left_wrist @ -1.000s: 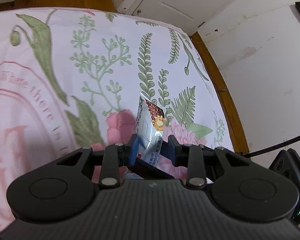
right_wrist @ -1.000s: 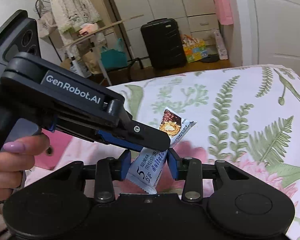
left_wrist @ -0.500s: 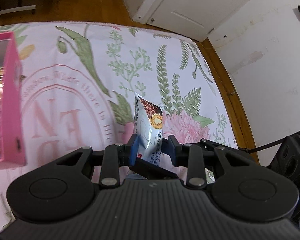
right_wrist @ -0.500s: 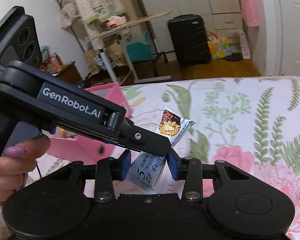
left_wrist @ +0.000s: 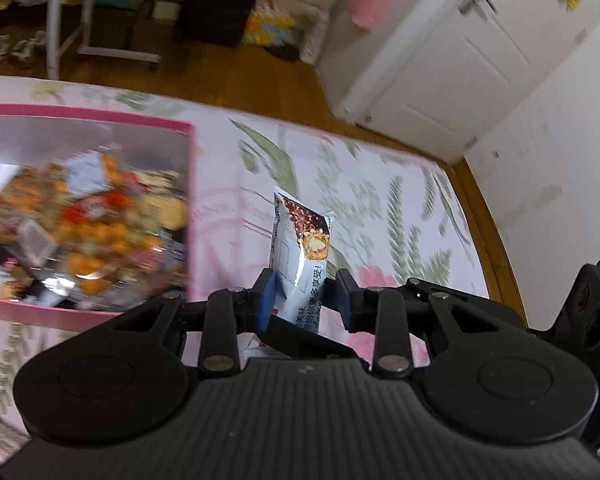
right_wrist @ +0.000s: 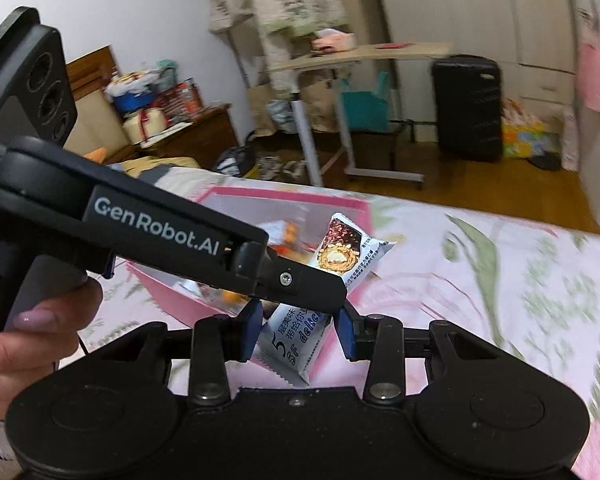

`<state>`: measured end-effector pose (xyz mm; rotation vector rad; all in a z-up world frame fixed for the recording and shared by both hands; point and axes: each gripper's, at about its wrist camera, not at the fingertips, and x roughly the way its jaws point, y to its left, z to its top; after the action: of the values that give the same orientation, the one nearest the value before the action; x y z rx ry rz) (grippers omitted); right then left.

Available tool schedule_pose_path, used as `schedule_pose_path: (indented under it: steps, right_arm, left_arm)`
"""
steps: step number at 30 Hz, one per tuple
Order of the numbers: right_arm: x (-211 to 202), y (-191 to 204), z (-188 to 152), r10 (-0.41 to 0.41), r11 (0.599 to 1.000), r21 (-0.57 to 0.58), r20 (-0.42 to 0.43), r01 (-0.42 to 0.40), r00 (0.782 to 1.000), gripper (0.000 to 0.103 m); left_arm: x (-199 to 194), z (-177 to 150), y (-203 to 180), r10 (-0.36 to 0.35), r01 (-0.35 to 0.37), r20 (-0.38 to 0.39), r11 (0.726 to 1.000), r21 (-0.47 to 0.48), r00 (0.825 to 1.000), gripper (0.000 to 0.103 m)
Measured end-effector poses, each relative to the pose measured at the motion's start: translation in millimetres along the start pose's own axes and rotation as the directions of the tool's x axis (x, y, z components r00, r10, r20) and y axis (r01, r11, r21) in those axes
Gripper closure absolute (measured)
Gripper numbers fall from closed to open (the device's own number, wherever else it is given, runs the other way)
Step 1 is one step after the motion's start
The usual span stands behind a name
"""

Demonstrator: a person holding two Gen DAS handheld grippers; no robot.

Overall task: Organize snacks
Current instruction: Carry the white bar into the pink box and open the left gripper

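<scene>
Snack (left_wrist: 300,252) held aloft above the floral sheet (left_wrist: 380,208), pinched by both left gripper (left_wrist: 305,295) and right gripper (right_wrist: 298,326), just right of the pink box (left_wrist: 192,216) of snacks. Possible tear or slip if pulled apart unevenly. Box absent a second ago, now close alongside.

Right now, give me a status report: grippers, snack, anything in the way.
Left gripper shut on snack packet, held above the bedspread. Right gripper pads flank its lower end, grip unclear. Pink box of snacks ahead-left, nothing between.
</scene>
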<state>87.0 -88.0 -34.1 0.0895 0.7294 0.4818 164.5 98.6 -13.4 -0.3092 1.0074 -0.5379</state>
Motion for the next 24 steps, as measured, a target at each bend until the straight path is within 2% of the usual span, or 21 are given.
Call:
schedule_pose_path:
  steps: [6, 12, 14, 17, 24]
  right_arm:
    - [46.0, 31.4, 24.8, 0.095, 0.993, -0.070, -0.035, -0.097, 0.995, 0.058]
    - [83.6, 52.4, 39.4, 0.214, 0.970, -0.105, -0.069, -0.220, 0.974, 0.058]
    - [94.5, 58.8, 44.6, 0.244, 0.959, -0.125, -0.099, -0.256, 0.965, 0.058]
    - [107.7, 69.3, 47.4, 0.260, 0.940, -0.191, -0.137, -0.283, 0.956, 0.058]
    - [142.6, 86.2, 53.3, 0.249, 0.895, -0.322, -0.214, -0.309, 0.944, 0.059]
  left_arm:
    - [-23.0, 10.2, 51.8, 0.109, -0.100, 0.082, 0.989, -0.113, 0.991, 0.072]
    - [-38.6, 18.0, 109.1, 0.167, -0.138, 0.114, 0.964, -0.228, 0.979, 0.069]
    - [-41.9, 17.3, 127.2, 0.164, -0.127, 0.117, 0.955, -0.270, 0.980, 0.069]
    - [-43.9, 16.6, 153.0, 0.153, -0.109, 0.111, 0.939, -0.327, 0.982, 0.069]
    - [-32.3, 13.8, 179.2, 0.199, -0.149, 0.095, 0.913, -0.379, 0.975, 0.069]
